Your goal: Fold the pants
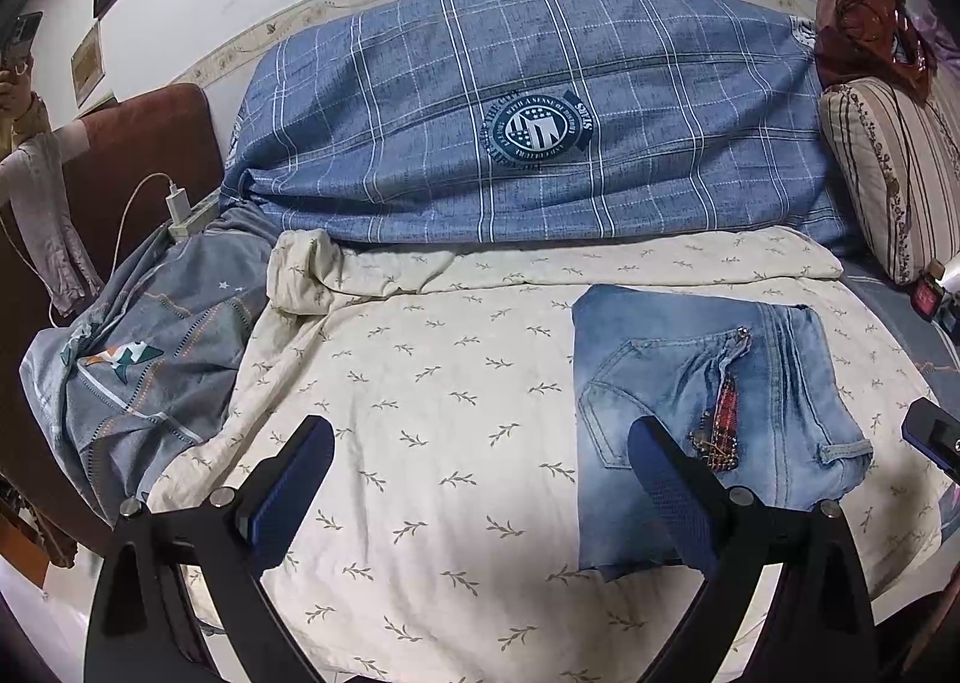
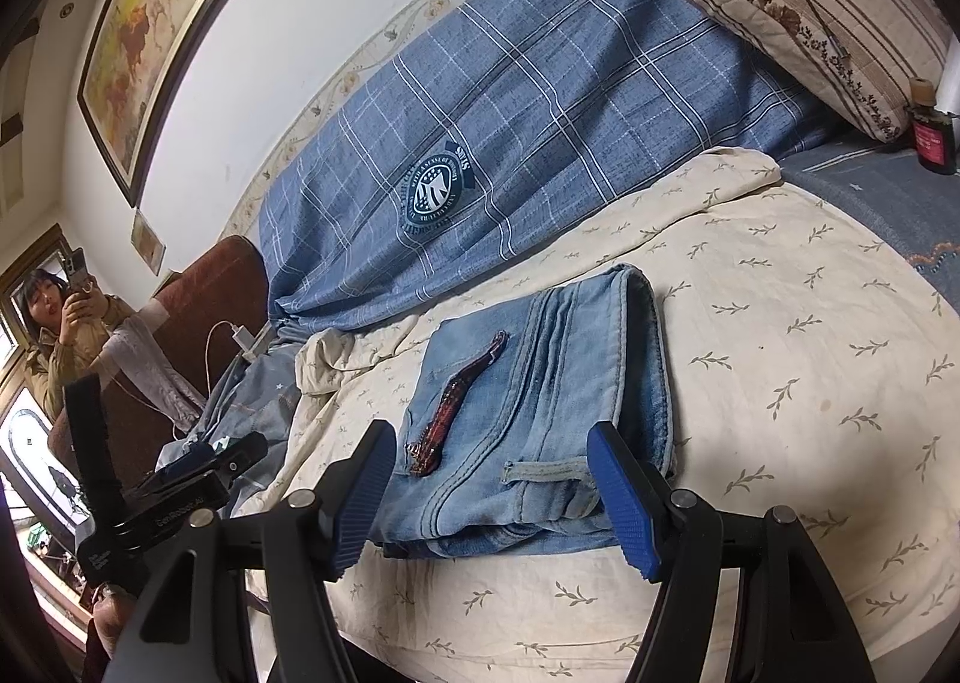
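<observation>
Left wrist view: left claw [image 1: 480, 479] released, jaws wide, nothing between them, hovering over the cream leaf-print sheet [image 1: 420, 383] on the bed. Jeans [image 1: 708, 401] lie on the sheet to the right, already folded into a compact rectangle, back pocket and a red patterned trim up; the claw's right finger overlaps their near left corner in the picture, contact unclear. Blue plaid quilt [image 1: 540, 101] bunched behind, striped pillow [image 1: 888, 173] far right, charger and power strip [image 1: 186, 215] at left.

Right wrist view: right claw [image 2: 492, 497] released too, jaws apart on either side of the jeans' [image 2: 558, 383] near edge, pads not pressing the cloth. Stack looks thick, several layers, edges fairly square. Left claw [image 2: 210, 461] visible low left, away from the jeans. A person [image 2: 66, 335] with a phone sits at far left.

Judgement: folding looks finished or nearly so; at most a final tidy or press is left.
</observation>
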`<action>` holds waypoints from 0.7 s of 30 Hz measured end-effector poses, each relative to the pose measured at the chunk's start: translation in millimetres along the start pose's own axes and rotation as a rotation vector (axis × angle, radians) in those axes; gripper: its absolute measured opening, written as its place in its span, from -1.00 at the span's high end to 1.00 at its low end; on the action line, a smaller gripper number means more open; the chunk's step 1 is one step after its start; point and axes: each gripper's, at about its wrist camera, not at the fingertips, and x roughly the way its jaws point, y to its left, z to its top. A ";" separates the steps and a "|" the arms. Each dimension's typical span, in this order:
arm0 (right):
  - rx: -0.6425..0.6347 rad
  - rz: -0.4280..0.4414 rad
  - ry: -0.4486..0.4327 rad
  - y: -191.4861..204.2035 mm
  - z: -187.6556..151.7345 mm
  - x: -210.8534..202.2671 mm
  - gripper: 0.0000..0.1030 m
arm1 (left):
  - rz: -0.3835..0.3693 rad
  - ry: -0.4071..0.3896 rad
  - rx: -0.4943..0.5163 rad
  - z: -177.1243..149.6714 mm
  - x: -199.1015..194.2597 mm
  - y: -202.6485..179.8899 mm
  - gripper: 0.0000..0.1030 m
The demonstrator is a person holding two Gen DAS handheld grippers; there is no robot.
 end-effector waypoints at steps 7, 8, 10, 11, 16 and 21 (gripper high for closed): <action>0.040 -0.020 0.039 -13.1 7.4 12.2 -0.36 | -0.077 0.068 0.003 -1.1 33.6 -2.1 -0.91; 0.058 -0.025 0.059 -18.9 11.8 18.7 -0.36 | -0.094 0.082 0.005 -0.3 40.3 -2.7 -0.91; 0.090 -0.029 0.101 -29.2 18.5 30.9 -0.36 | -0.150 0.144 0.011 2.2 63.7 -3.2 -0.91; 0.110 -0.035 0.126 -35.8 22.4 38.1 -0.36 | -0.175 0.169 0.008 3.3 73.2 -3.7 -0.91; 0.162 -0.046 0.199 -55.8 30.1 61.6 -0.36 | -0.336 0.279 -0.030 8.2 116.9 0.2 -0.91; 0.151 -0.078 0.264 -69.6 36.7 79.0 -0.36 | -0.477 0.331 -0.045 9.1 139.9 -2.9 -0.91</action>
